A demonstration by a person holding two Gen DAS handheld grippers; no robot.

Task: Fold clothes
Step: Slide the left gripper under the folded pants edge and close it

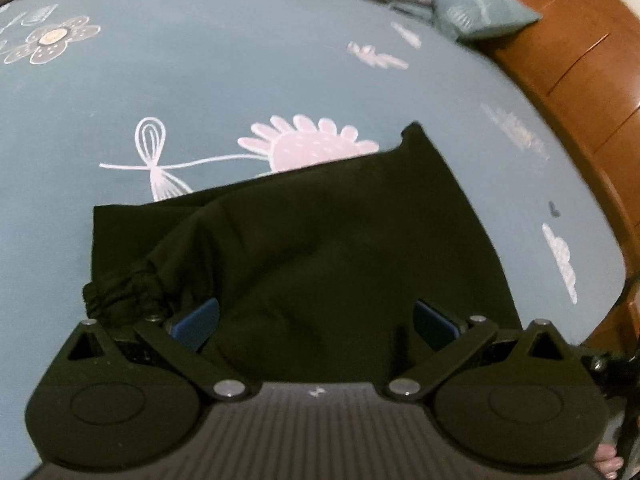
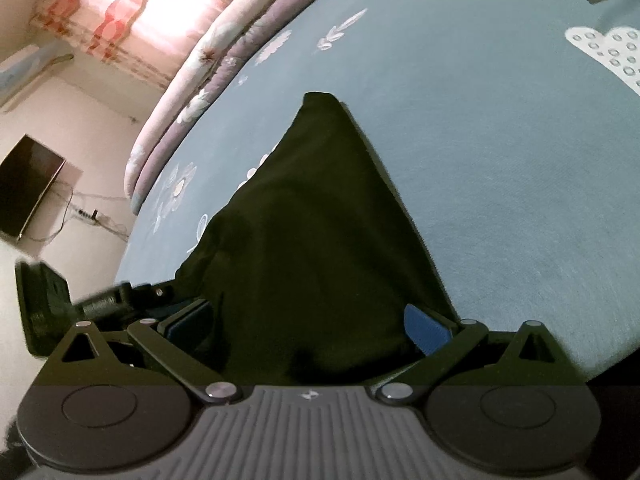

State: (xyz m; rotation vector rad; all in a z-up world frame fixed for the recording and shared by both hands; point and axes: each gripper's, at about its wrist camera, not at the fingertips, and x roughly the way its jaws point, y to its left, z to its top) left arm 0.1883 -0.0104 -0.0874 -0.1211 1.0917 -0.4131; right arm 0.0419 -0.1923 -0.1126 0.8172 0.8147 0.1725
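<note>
A black garment lies partly folded on the blue flowered bed sheet, with a gathered elastic cuff at its left edge. My left gripper is open right over the garment's near edge, its blue pads spread wide with cloth lying between them. In the right wrist view the same black garment runs away to a point. My right gripper is open too, pads wide apart astride the near cloth. The left gripper's body shows at its left.
A folded floral quilt lies along the far side of the bed. A blue pillow rests against the wooden bed frame on the right. Beyond the bed's edge are a wall, a dark TV and a curtained window.
</note>
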